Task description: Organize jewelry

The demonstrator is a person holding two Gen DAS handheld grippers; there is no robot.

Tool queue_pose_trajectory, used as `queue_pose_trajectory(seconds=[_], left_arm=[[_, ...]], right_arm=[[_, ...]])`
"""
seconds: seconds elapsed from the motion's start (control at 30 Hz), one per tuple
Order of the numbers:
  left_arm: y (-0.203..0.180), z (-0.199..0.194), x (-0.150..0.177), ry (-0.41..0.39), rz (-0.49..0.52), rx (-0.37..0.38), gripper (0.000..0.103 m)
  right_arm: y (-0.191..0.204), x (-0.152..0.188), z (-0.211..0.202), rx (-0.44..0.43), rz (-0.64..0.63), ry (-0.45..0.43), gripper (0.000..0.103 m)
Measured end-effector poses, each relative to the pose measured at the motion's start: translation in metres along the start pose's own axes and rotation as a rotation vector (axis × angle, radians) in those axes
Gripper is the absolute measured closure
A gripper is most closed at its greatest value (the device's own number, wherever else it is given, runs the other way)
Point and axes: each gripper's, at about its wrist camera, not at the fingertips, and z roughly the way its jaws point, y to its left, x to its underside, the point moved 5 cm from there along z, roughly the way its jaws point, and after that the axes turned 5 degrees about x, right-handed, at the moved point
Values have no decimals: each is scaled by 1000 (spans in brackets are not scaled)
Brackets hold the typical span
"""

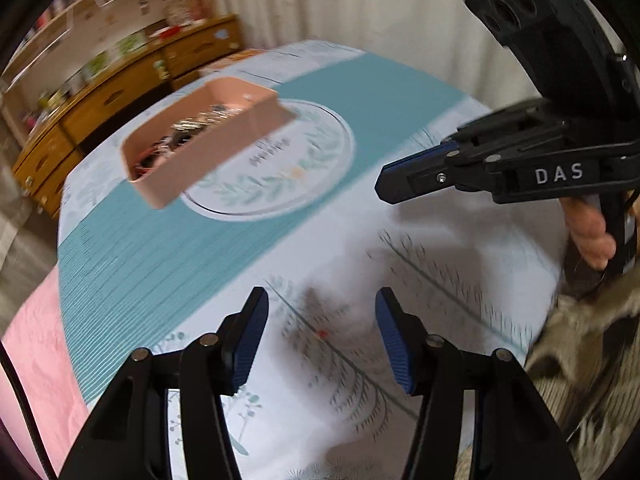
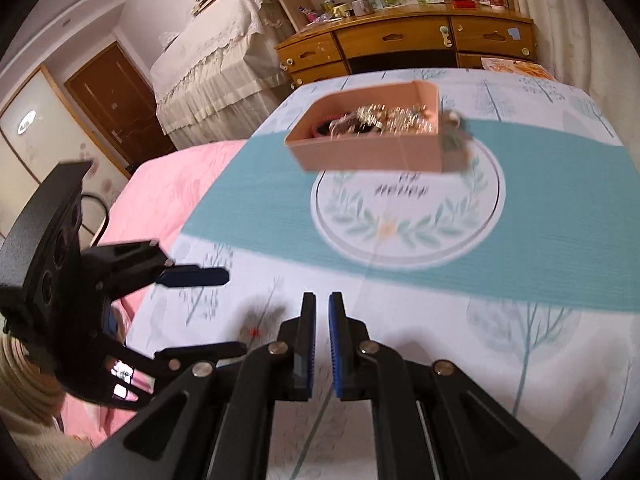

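Near the pink tray of jewelry (blurry), nothing was gripped: left gripper was spread empty, right gripper closed empty. Probably a reach-in was needed next.

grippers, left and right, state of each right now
left gripper: open, nothing between its fingers
right gripper: shut, holding nothing visible

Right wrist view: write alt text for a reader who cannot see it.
A pink tray heaped with jewelry sits on a teal-and-white printed cloth, straight ahead of the right gripper, whose jaws are nearly together with nothing between them. The left gripper reaches in from the left with its jaws apart, near a small red item; a wooden dresser stands behind.
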Motion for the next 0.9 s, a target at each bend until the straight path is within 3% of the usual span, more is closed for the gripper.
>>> queue_pose_trajectory(seconds=[0.03, 0.13, 0.4, 0.63, 0.9], left_arm=[[-2, 4, 3, 16, 21, 19, 66], [-3, 12, 7, 51, 27, 60, 81], [2, 28, 15, 110, 52, 72, 84], [-1, 28, 16, 119, 65, 80, 94], [1, 26, 19, 130, 57, 69, 90]], right_arm=[[2, 5, 0, -3, -6, 0, 97], [3, 14, 0, 17, -27, -6, 97], [-4, 20, -2, 28, -16, -18, 97], [-5, 20, -2, 31, -26, -13, 96], [1, 22, -2, 49, -59, -28, 97]])
